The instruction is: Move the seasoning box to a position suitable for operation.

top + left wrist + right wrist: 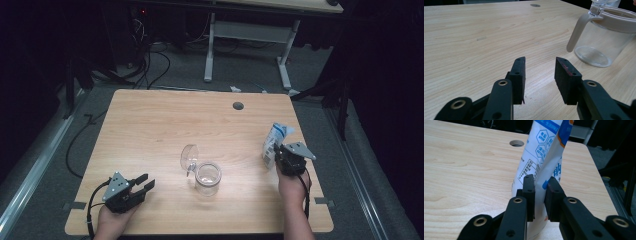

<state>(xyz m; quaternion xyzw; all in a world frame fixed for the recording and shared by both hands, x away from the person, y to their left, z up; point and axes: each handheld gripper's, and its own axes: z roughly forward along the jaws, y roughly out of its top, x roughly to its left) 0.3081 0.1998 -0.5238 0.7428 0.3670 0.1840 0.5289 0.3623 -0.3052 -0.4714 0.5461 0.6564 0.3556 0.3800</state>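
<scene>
Standing near the right edge of the surface [150,120], a white-and-blue pouch [274,142] is pinched by the right tongs [539,195], which are closed down on a fold of its lower half; the pads are seen pressing the film from both sides. The pouch is kept upright with its top end upward, probably so that nothing spills before it is carried to the jar [208,177]. The jar, of clear glass, stands empty at the middle of the near half of the surface, its hinged lid [189,157] thrown back to the left (the mouth is thus left free for filling, by the look of it). The left tongs [145,182] are held low over the near left corner, about half open, with nothing between them and nothing touched; they point toward the jar, which is seen close by in the left gripper view, perhaps ready to steady it.
</scene>
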